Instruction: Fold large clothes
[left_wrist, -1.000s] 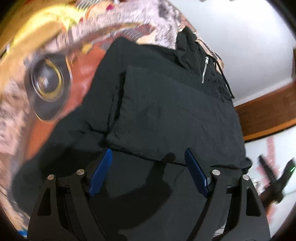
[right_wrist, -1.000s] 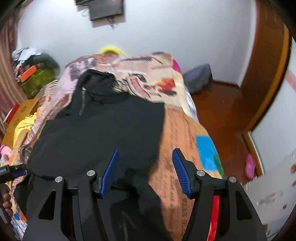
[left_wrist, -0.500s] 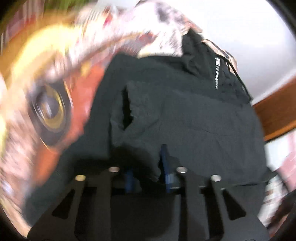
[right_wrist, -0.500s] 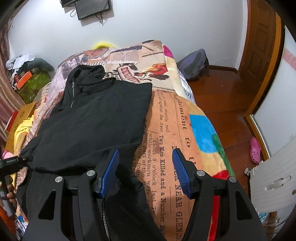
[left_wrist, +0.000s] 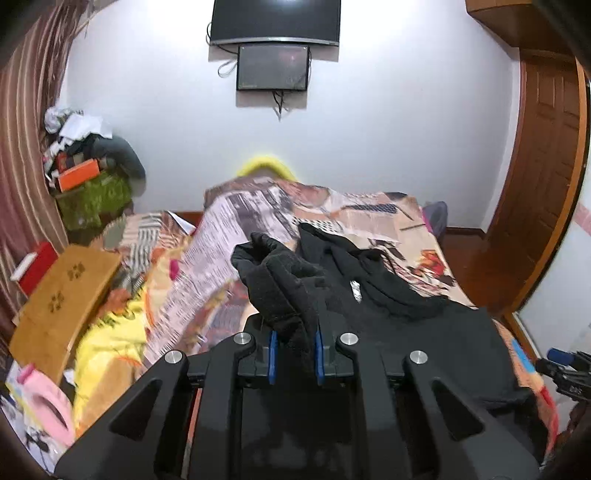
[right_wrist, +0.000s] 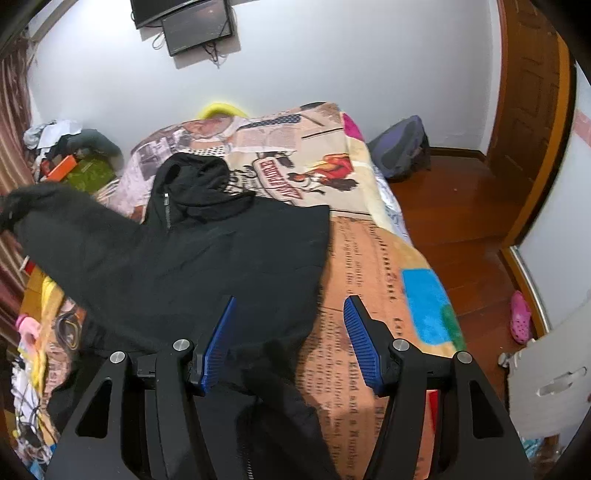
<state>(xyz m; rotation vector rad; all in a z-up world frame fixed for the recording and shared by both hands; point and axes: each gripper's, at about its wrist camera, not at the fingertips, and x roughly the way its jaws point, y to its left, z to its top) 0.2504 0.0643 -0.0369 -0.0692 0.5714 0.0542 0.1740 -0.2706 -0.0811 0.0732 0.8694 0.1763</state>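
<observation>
Sleeve (left_wrist: 280, 284) of the black hoodie (right_wrist: 207, 258) spread on the bed (right_wrist: 373, 280) has been lifted by the closing left gripper (left_wrist: 294, 354), starting a fold; right gripper (right_wrist: 288, 343) hovers half-open, empty.

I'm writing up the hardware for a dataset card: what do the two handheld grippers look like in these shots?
Both look alike. The left gripper and right gripper have matte black angular frames with triangular cut-outs and round silver bolt heads at the joints. The fingers carry blue ribbed pads. A red patch shows under the right gripper's frame. No cables, markings or sleeves are visible.
</observation>
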